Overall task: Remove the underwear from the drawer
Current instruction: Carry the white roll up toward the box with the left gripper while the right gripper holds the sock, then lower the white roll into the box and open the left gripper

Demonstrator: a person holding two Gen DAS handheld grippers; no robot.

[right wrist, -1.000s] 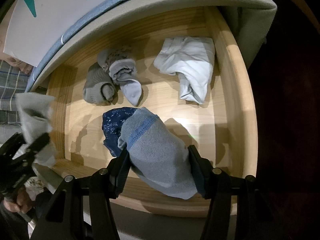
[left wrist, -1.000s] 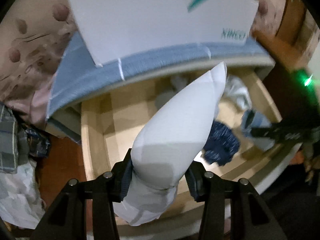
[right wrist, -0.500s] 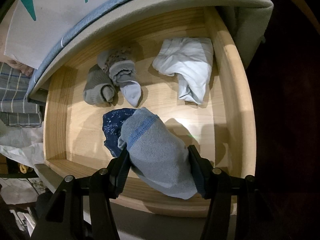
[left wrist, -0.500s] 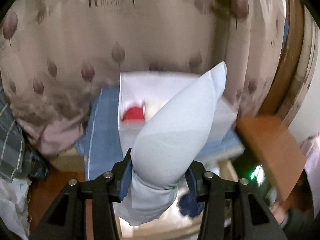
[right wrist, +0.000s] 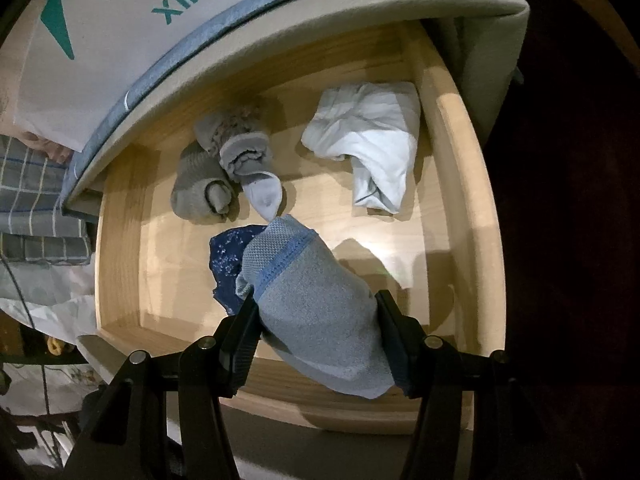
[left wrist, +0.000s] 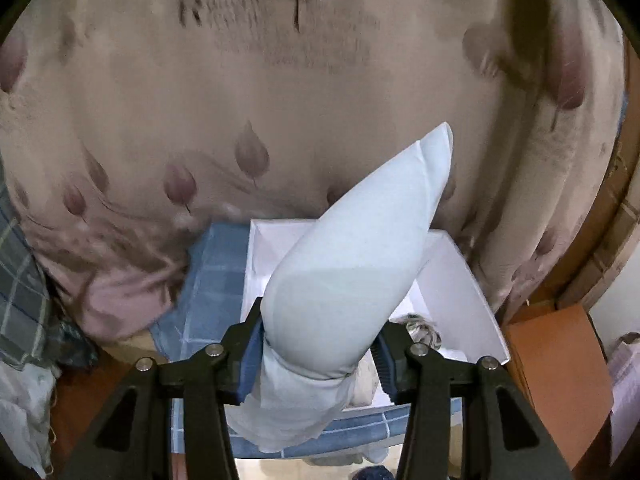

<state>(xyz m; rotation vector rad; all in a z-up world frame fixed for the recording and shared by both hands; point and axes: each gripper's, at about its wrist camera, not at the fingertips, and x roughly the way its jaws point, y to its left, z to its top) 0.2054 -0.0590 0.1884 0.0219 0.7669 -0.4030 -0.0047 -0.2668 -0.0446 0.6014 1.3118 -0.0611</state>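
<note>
Pale roll and grey roll clamped between tongs.

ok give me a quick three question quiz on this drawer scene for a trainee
1. True or false: the right gripper is clamped on a grey rolled garment above the open wooden drawer.
2. Multiple choice: what does the left gripper hold? A) a dark blue patterned piece B) a pale white-blue rolled garment C) nothing
3. Fill in: directly ahead of the left gripper sits an open white ____ on a blue checked cloth.

Key: 1 true; 2 B; 3 box
</note>
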